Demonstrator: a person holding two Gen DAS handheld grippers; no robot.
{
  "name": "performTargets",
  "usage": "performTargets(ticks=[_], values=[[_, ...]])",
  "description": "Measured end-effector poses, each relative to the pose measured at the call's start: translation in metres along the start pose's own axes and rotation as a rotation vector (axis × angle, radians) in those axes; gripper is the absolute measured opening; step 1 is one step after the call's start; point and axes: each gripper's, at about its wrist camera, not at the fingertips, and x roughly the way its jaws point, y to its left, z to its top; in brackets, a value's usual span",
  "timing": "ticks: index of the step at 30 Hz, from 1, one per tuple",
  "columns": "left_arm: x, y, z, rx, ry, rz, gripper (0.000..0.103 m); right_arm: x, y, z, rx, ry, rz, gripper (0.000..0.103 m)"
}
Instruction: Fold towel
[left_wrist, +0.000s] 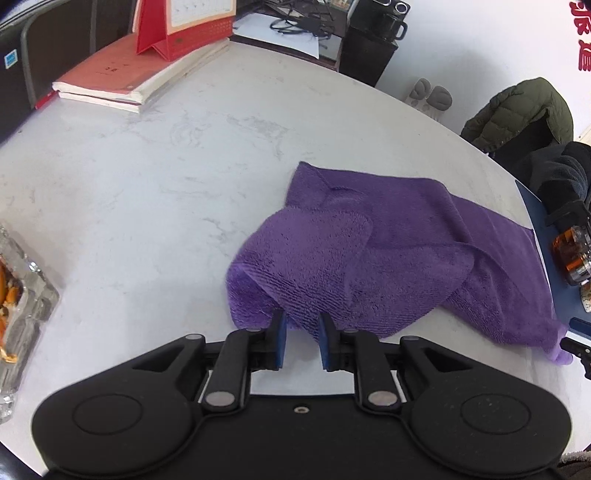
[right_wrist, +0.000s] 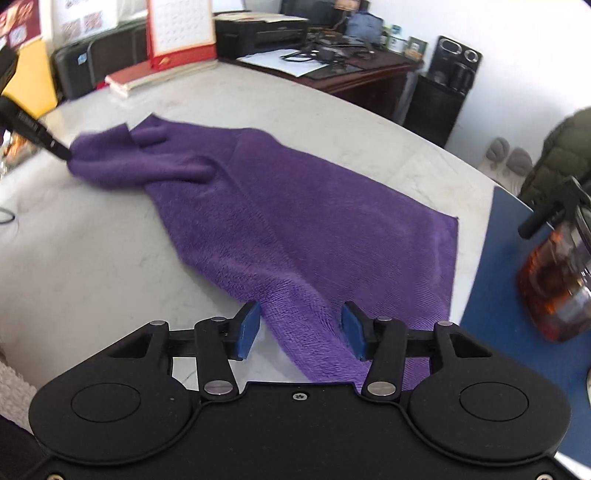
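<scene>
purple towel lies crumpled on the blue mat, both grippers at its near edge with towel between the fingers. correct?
Not the mat. The purple towel lies on the white table; the blue mat sits beside its right edge, as the right wrist view shows. The rest holds: left gripper, right gripper.

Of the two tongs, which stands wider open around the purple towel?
The right tongs: a wide gap shows between the blue pads, with the purple towel lying loose between. The left tongs leave a narrower gap.

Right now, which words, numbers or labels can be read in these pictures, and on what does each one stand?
No text can be quoted whole.
Red wall characters: cut off by the picture's edge.
Desk calendar: numbers blurred.
Blue sticker: too small.
</scene>
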Motion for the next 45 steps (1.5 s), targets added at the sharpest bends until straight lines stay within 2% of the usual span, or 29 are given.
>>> performTargets(ticks=[5,7,10,13,16,19,23,31,37,45], values=[[-0.030,0.003,0.003,-0.016,-0.081,0.038,0.021,-0.016,-0.020,0.003,0.057,-0.038,0.001,0.051],[-0.044,-0.002,0.008,-0.007,-0.122,0.017,0.021,-0.020,-0.023,0.009,0.084,-0.066,0.013,0.053],[-0.043,-0.027,0.022,0.085,-0.133,-0.070,0.023,-0.019,-0.023,0.020,0.119,-0.097,0.064,0.053],[-0.020,-0.059,0.034,0.235,-0.093,-0.151,0.024,-0.006,-0.017,0.034,0.120,-0.098,0.142,0.053],[0.014,-0.093,0.043,0.408,-0.020,-0.216,0.024,0.009,-0.002,0.048,0.044,-0.078,0.184,0.053],[0.047,-0.119,0.050,0.546,0.059,-0.237,0.024,0.023,0.006,0.059,-0.014,-0.054,0.221,0.053],[0.080,-0.140,0.062,0.683,0.101,-0.261,0.025,0.040,0.003,0.067,-0.044,-0.008,0.233,0.053],[0.122,-0.154,0.077,0.807,0.193,-0.295,0.026,0.068,-0.013,0.069,0.008,0.069,0.278,0.053],[0.139,-0.161,0.078,0.909,0.262,-0.330,0.029,0.082,-0.020,0.071,-0.008,0.116,0.329,0.053],[0.154,-0.154,0.078,0.937,0.336,-0.362,0.028,0.089,-0.030,0.067,-0.013,0.149,0.375,0.053]])
